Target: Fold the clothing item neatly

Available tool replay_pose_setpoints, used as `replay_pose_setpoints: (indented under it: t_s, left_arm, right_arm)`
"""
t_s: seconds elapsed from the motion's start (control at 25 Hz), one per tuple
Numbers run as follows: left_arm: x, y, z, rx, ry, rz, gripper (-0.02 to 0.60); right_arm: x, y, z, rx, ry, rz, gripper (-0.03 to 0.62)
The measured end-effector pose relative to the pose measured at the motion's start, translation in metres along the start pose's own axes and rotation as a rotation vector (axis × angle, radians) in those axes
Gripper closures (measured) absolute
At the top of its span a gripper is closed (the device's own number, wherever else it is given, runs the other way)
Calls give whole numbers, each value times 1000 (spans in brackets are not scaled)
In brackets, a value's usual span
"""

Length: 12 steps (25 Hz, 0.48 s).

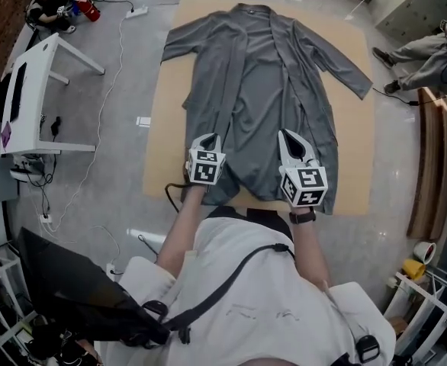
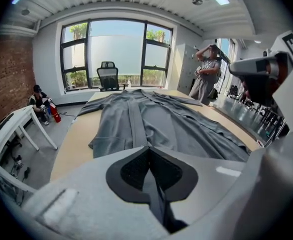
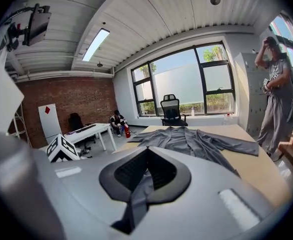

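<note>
The open gray cardigan [image 1: 262,90] lies lengthwise along the table [image 1: 159,158], collar far, near hem clenched in the fingers [image 2: 131,171] of the left gripper [image 1: 207,140] and right gripper [image 1: 291,137].

The cardigan's [image 1: 258,90] two near hem corners lie hidden under the left gripper [image 1: 208,139] and right gripper [image 1: 287,134], the tabletop's [image 1: 162,166] near edge partly disappears behind the person's torso [image 1: 246,280], and the head view's right edge cuts off a bystander [image 1: 420,52].

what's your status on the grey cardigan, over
Both shut on the near hem: left gripper, right gripper. The grey cardigan lies flat on the table, front open, not yet folded. Nothing lying on it.
</note>
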<state>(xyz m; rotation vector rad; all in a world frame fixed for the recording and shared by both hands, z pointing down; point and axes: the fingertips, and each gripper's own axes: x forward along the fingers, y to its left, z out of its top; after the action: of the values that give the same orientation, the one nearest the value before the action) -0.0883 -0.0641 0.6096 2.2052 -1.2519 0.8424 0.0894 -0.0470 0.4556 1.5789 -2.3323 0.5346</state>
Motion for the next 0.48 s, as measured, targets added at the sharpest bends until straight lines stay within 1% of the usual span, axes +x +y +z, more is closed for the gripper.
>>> replay_pose_setpoints:
  t_s: [0.12, 0.2, 0.28, 0.36, 0.4, 0.48]
  left_arm:
    - [21, 4, -9, -9, 63, 8, 579]
    - [36, 4, -5, -8, 79, 3, 525]
    - [51, 6, 2, -1, 88, 1, 512]
    - [66, 7, 10, 0, 88, -2, 484]
    - [74, 8, 14, -4, 86, -3, 460]
    - [90, 10, 21, -13, 85, -4, 442]
  right_arm:
    - [5, -4, -7, 5, 25, 19, 592]
    - [8, -10, -10, 12, 37, 22, 592]
    - [11, -16, -12, 18, 45, 24, 592]
    - [15, -23, -14, 27, 52, 25, 591]
    - [16, -27, -15, 31, 56, 23, 591]
    - [19, -35, -18, 42, 66, 18, 591]
